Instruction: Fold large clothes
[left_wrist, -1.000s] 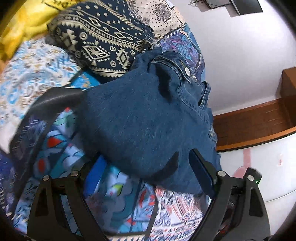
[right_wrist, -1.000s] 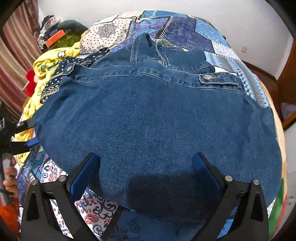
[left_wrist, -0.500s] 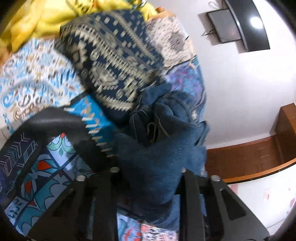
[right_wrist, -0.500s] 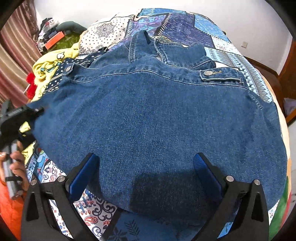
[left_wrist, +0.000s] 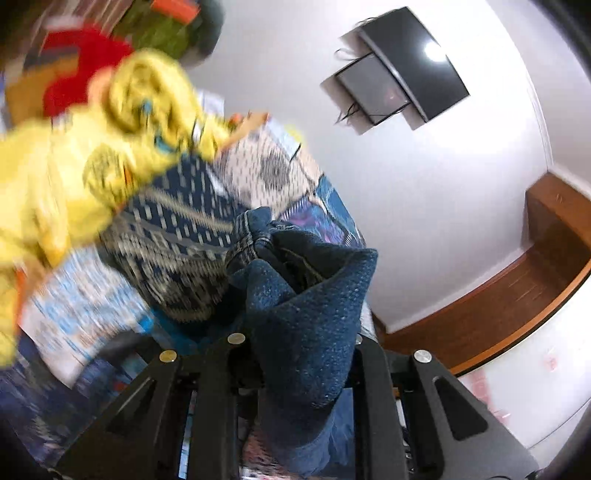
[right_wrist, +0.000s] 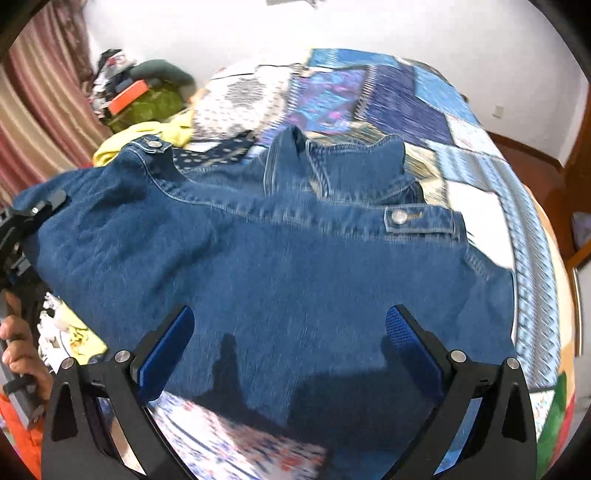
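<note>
A blue denim jacket (right_wrist: 295, 258) lies spread back-up across the bed, collar at the far side. My left gripper (left_wrist: 299, 339) has a bunched edge of the jacket (left_wrist: 310, 332) between its fingers; its jaws are closing on the denim and hold it raised off the bed. The right wrist view shows that gripper (right_wrist: 33, 214) at the jacket's left edge, with a person's hand (right_wrist: 18, 350) below it. My right gripper (right_wrist: 290, 314) hovers open over the jacket's near hem, with nothing between its blue pads (right_wrist: 166, 350).
A patchwork bedspread (right_wrist: 406, 103) covers the bed. A yellow garment (left_wrist: 74, 177) and a navy patterned cloth (left_wrist: 177, 251) lie beside the jacket. More clothes (right_wrist: 147, 96) are heaped by a striped curtain (right_wrist: 37, 110). A dark screen (left_wrist: 417, 62) hangs on the white wall.
The left gripper went from open around the jacket's edge to closed on it, then rose and tilted up, dragging the denim along. The right gripper lifted slightly and stayed open.
</note>
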